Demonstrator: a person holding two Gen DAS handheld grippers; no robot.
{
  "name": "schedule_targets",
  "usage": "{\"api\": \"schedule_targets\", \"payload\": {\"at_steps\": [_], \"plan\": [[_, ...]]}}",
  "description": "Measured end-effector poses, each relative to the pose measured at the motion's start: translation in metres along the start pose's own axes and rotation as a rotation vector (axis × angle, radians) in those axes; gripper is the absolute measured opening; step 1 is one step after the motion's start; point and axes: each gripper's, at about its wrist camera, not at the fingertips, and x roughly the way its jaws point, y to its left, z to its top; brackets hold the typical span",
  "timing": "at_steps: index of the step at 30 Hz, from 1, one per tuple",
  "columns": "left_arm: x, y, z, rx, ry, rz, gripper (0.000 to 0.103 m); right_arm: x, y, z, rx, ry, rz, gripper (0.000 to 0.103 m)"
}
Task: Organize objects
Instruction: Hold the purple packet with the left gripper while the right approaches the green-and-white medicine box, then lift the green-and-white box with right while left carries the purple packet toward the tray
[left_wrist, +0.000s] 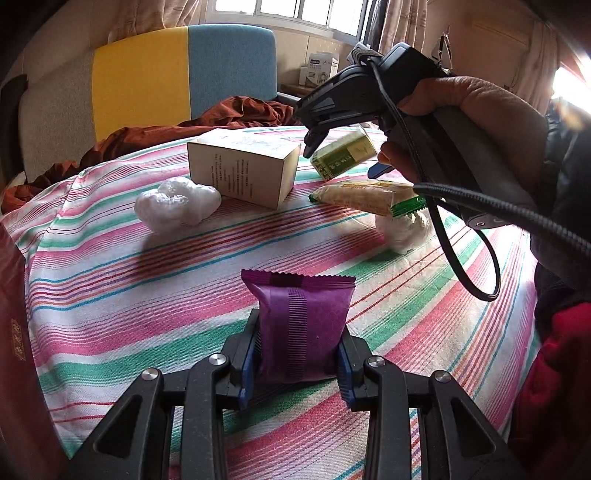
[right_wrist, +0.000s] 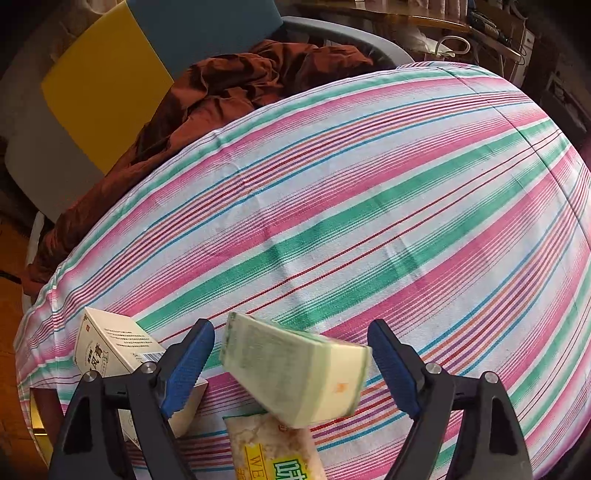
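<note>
Left gripper (left_wrist: 298, 363) clenched on purple packet (left_wrist: 304, 325), right gripper (right_wrist: 291, 365) released around green pack (right_wrist: 295, 373) lying askew between its pads, so better squared up before squeezing.

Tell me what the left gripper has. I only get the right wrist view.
Observer: The left gripper is shut on a purple packet, which stands upright between its pads.
Operator: Anything on the cloth outside my view?
Observer: One white plastic lump lies beside the beige box, and another lies by the green end of the snack bar.
</note>
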Motion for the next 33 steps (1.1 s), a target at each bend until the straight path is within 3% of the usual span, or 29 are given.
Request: {"api": "schedule_targets", "payload": {"at_steps": [3, 12, 19, 20, 21, 22, 28, 33], "plan": [[0.0, 0.0, 0.0, 0.001, 0.0, 0.001, 0.037, -0.014, -0.001, 0.002, -0.01, -0.042, 0.0, 0.088], [0.002, -0.002, 0.001, -0.003, -0.001, -0.004, 0.037, -0.029, -0.001, -0.007, -0.003, -0.049, -0.083, 0.089], [0.0, 0.004, -0.001, -0.012, -0.003, -0.014, 0.037, -0.002, 0.002, 0.005, 0.035, 0.0, -0.124, 0.089], [0.0, 0.003, 0.0, -0.01, -0.003, -0.012, 0.037, 0.002, 0.004, 0.005, 0.026, 0.009, -0.127, 0.089], [0.0, 0.003, 0.0, -0.009, -0.003, -0.011, 0.037, 0.007, 0.006, 0.005, 0.01, 0.027, -0.126, 0.078], [0.0, 0.003, 0.0, -0.008, -0.003, -0.01, 0.037, 0.011, 0.006, 0.004, 0.003, 0.036, -0.127, 0.076], [0.001, 0.001, 0.0, 0.0, -0.006, -0.001, 0.037, -0.02, -0.004, -0.005, -0.02, -0.049, -0.068, 0.076], [0.004, 0.0, 0.002, 0.014, -0.006, 0.017, 0.037, -0.08, -0.018, -0.024, -0.012, -0.198, 0.072, 0.076]]}}
